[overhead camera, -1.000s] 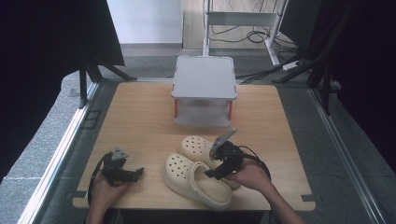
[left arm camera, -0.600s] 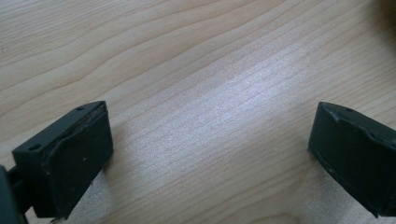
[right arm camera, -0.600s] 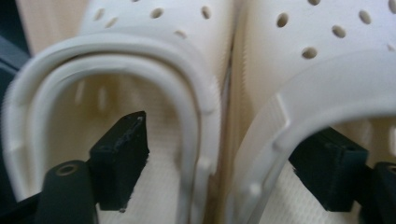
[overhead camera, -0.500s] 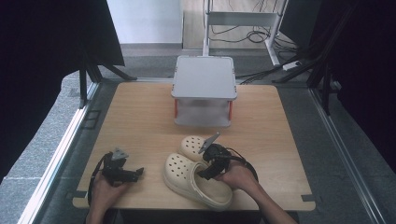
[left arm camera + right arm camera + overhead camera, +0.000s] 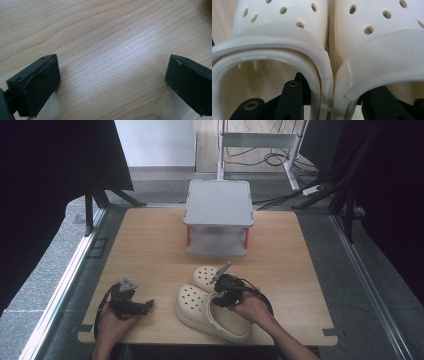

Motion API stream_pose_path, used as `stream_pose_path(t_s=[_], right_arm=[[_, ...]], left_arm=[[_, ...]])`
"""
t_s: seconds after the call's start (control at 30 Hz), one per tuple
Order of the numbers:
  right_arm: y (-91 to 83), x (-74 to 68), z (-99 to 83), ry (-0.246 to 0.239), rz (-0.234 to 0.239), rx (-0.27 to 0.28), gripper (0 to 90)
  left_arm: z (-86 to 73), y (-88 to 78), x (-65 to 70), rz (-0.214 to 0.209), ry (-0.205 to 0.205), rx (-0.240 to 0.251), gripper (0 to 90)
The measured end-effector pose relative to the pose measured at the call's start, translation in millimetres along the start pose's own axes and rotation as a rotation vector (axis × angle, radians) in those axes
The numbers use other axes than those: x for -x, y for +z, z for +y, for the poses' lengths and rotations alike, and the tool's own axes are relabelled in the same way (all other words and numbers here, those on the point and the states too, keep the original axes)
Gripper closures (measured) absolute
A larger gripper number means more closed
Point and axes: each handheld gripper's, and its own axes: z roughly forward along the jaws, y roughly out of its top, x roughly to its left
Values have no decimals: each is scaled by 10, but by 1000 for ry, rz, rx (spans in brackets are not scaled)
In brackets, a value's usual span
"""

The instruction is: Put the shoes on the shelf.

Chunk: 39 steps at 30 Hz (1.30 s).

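Near the table's (image 5: 150,250) front edge, the right gripper (image 5: 225,295), jaws just closing, pinches both clogs' (image 5: 329,50) adjoining walls, while the left gripper (image 5: 131,304) rests wide open, empty.

High view above the table's (image 5: 150,240) six o'clock edge facing twelve, left gripper view close over bare wood, right gripper view tight on both clogs (image 5: 287,32), clogs (image 5: 210,307) shared with high view

No text, label, brand, number or sign can be read on anything in these pictures, not on the cream perforated foam clogs (image 5: 287,32) around the black fingers and not on the grey lidded plastic box (image 5: 218,204).
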Motion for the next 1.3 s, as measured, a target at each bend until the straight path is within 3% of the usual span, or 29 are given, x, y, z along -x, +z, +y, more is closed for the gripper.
stream_pose_path(t_s=[0.3, 0.73, 0.93, 1.3], right_arm=[[-168, -24, 41, 18, -1, -4, 647], [-513, 41, 91, 44, 5, 18, 646], [-683, 92, 135, 78, 12, 25, 645], [-1048, 193, 334, 122, -30, 45, 645]], left_arm=[[0, -2, -2, 0, 3, -2, 0], [1, -4, -4, -1, 7, -5, 0], [1, -4, -4, -1, 7, -6, 0], [1, -2, -4, -1, 7, -4, 0]])
